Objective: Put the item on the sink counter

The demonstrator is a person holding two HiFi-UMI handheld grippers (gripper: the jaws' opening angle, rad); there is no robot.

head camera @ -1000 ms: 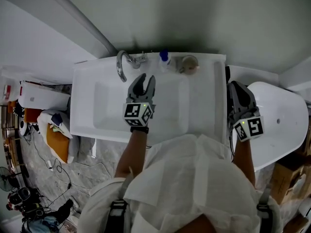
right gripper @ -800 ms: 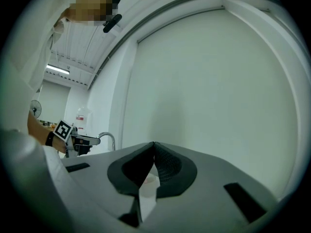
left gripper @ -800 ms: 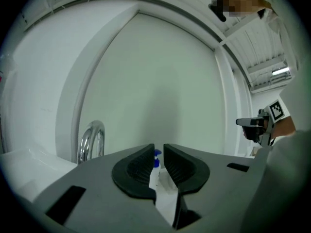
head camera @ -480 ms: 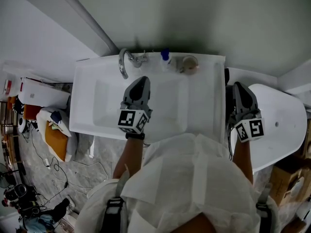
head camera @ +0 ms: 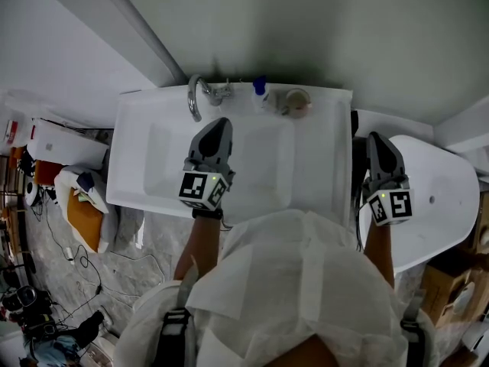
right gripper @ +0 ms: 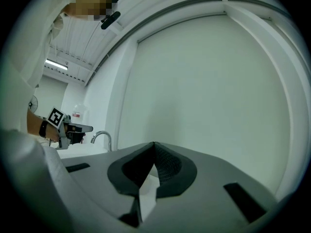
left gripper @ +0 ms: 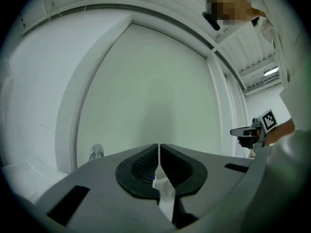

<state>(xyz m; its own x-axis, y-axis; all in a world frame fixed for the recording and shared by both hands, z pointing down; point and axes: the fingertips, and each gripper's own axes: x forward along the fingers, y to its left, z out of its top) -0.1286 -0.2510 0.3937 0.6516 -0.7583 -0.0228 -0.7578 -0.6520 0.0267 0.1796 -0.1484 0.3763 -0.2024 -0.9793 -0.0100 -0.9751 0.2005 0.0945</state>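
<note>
Currently left gripper (head camera: 220,125) hovers over the sink basin (head camera: 267,163), jaws pressed together, nothing held. Right gripper (head camera: 377,138) is likewise closed and empty, just past the sink counter (head camera: 338,151) edge, above a white fixture (head camera: 439,197). Blue-capped bottle (head camera: 260,90) stands on the counter's back ledge, between faucet (head camera: 195,98) and a round object (head camera: 296,102).

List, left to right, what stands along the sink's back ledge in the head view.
faucet → blue-capped bottle → round dish
</note>
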